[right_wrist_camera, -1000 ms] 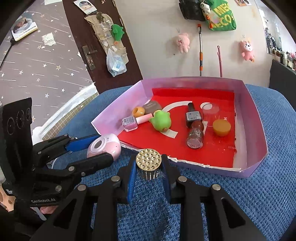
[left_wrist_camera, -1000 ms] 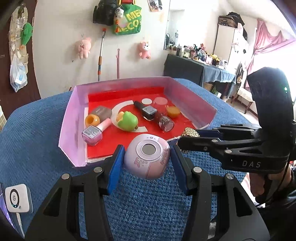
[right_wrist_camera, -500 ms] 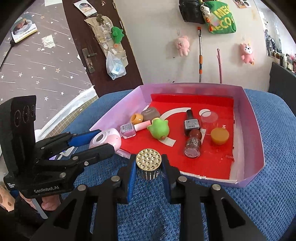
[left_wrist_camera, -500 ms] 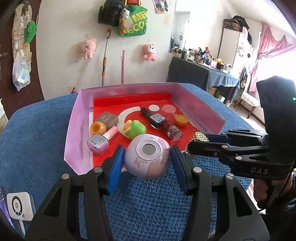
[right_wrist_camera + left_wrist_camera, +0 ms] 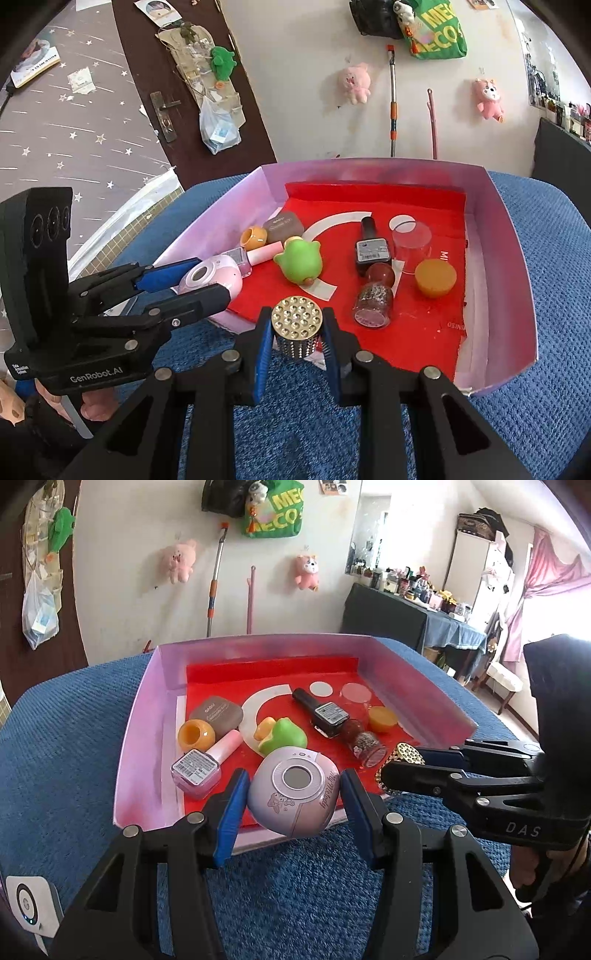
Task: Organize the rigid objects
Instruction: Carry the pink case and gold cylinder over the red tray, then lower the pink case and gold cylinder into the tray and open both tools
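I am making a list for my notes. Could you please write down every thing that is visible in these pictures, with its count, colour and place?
tray: 1, pink walls, red floor, on blue cloth
nail polish bottles: 2, one dark, one pink, lying in tray
green toy: 1, tray middle
glitter jar: 1, clear, lying in tray
orange cups: 2, in tray
brown compact: 1, tray left
clear cup: 1, upside down, tray back
round pink device: 1, between left gripper fingers
studded gold cap: 1, between right gripper fingers

Tray [image 5: 517, 258] on the bed [image 5: 554, 424]; inside it, frog toy [image 5: 298, 261] centre, bottles [image 5: 372, 251] right of it, cap [image 5: 435, 277] farthest right.
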`<state>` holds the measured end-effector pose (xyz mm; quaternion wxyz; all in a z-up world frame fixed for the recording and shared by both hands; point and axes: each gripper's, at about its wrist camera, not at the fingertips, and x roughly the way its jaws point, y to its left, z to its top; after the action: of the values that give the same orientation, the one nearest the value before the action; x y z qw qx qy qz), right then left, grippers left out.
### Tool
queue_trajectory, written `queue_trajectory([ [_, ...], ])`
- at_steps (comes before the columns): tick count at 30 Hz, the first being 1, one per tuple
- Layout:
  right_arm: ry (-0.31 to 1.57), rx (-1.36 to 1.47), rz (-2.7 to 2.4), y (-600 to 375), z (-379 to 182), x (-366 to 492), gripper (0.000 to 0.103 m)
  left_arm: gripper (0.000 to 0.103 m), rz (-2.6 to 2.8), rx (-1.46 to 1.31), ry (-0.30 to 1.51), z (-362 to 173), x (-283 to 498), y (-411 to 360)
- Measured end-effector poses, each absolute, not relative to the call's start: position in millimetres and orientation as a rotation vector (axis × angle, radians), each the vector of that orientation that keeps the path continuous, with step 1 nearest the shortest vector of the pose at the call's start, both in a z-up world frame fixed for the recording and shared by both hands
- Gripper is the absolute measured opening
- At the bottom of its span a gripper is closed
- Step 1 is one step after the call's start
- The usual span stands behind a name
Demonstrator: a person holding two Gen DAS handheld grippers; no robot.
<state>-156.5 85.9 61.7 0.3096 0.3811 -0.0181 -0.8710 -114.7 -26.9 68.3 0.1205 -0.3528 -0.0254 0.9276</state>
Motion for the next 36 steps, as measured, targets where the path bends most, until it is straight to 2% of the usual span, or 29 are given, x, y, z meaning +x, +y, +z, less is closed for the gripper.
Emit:
queue_trajectory([
  [28,-0.019,1.149,-2.269,73,27,-196,0.027,0.049,2.689,-1.240,-0.091,27,-163,-31],
  [34,0.108,1.124,-2.395,75,31,-199,0.027,0.049,2.708,-1.248,-0.091,26,-168,-33],
  [36,0.078,1.143,-2.407,82,28,-205,0.027,0.049,2.710,-1.251,-0.092,26,-169,-34],
])
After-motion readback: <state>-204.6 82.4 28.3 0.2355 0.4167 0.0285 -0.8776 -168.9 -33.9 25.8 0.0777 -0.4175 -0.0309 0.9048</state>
